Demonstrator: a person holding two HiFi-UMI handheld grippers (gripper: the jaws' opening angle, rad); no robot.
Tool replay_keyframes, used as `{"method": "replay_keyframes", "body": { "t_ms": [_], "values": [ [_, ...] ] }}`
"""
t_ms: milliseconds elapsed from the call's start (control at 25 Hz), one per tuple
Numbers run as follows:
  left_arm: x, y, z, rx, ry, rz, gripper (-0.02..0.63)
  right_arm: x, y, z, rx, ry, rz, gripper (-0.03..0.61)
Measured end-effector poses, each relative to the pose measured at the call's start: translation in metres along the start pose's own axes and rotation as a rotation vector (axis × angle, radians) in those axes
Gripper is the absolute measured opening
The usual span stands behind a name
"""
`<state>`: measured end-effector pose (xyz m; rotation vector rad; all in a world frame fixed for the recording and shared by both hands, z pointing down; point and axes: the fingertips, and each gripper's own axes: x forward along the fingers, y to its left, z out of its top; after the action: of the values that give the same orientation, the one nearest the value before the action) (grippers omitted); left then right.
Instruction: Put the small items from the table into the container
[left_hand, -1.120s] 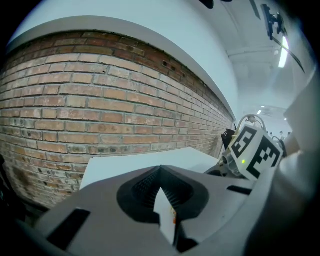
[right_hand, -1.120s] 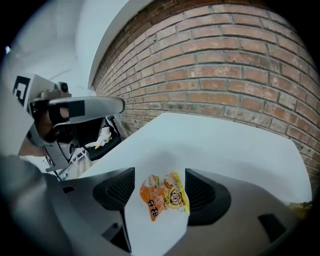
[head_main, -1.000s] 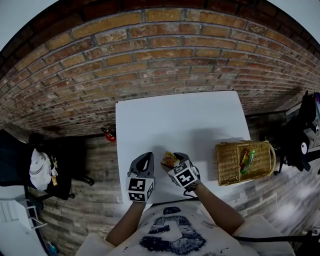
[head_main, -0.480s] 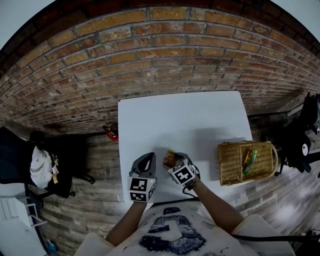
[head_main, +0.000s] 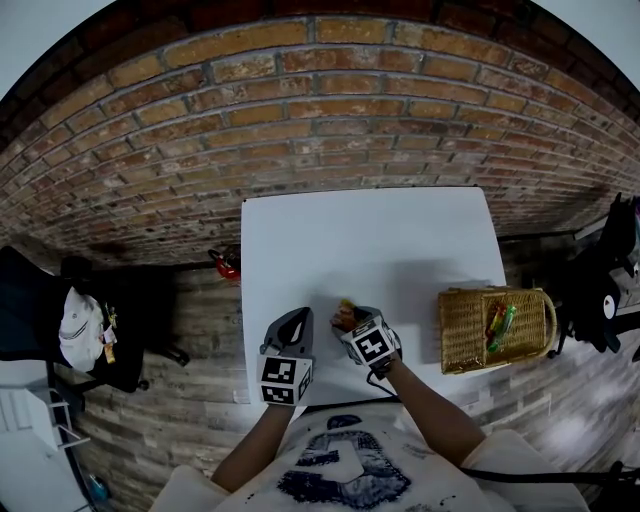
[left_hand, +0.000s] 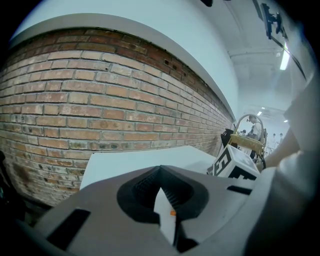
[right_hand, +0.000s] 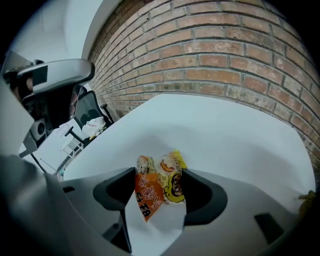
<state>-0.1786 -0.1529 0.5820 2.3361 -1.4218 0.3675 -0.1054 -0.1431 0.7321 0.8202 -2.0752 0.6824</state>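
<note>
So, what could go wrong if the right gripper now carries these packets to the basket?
The right gripper seems to pinch two snack packets together; one may slip out on the way.
The basket stands at the right edge of the table; a bump while dropping could push it off.

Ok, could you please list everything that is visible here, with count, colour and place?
table: one, white, against the wall
basket: one, tan wicker, at the table's right edge
wrapped items: a few, green and red, inside the basket
snack packets: apparently two, orange and yellow, between the right gripper's jaws
brick wall: one, brown, behind the table
chair: one, black, far left
left gripper: grey, shut, empty
right gripper: grey, shut on the packets
</note>
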Motion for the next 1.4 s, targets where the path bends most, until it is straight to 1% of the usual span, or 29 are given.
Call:
{"method": "replay_keyframes", "body": {
  "t_ms": [240, 440, 560, 640, 800, 1000, 1160, 1400],
  "values": [
    [-0.004, 0.003, 0.001, -0.007, -0.006, 0.011, 0.046, -0.002, 0.0, -0.001, -0.003, 0.001, -0.001, 0.291],
    [-0.005, 0.001, 0.0, -0.004, -0.007, 0.013, 0.046, -0.004, -0.002, -0.003, 0.005, -0.009, -0.001, 0.229],
    [-0.006, -0.003, -0.003, -0.001, -0.001, 0.01, 0.046, -0.009, 0.0, -0.006, 0.001, -0.018, 0.006, 0.208],
    [-0.007, -0.006, -0.003, 0.002, -0.002, 0.007, 0.046, -0.013, 0.002, -0.007, 0.003, -0.025, 0.004, 0.183],
    [-0.01, -0.01, 0.0, 0.006, -0.012, 0.005, 0.046, -0.022, 0.002, -0.012, 0.022, -0.039, -0.005, 0.173],
    [-0.017, -0.019, 0.005, 0.024, -0.029, 0.008, 0.046, -0.046, 0.004, -0.007, 0.049, -0.105, -0.012, 0.173],
    [-0.026, -0.029, 0.012, 0.034, -0.05, 0.025, 0.046, -0.081, 0.011, 0.004, 0.048, -0.178, -0.004, 0.173],
    [-0.039, -0.065, 0.029, 0.072, -0.084, 0.027, 0.046, -0.142, 0.013, 0.009, 0.05, -0.289, -0.008, 0.173]
  ]
}}
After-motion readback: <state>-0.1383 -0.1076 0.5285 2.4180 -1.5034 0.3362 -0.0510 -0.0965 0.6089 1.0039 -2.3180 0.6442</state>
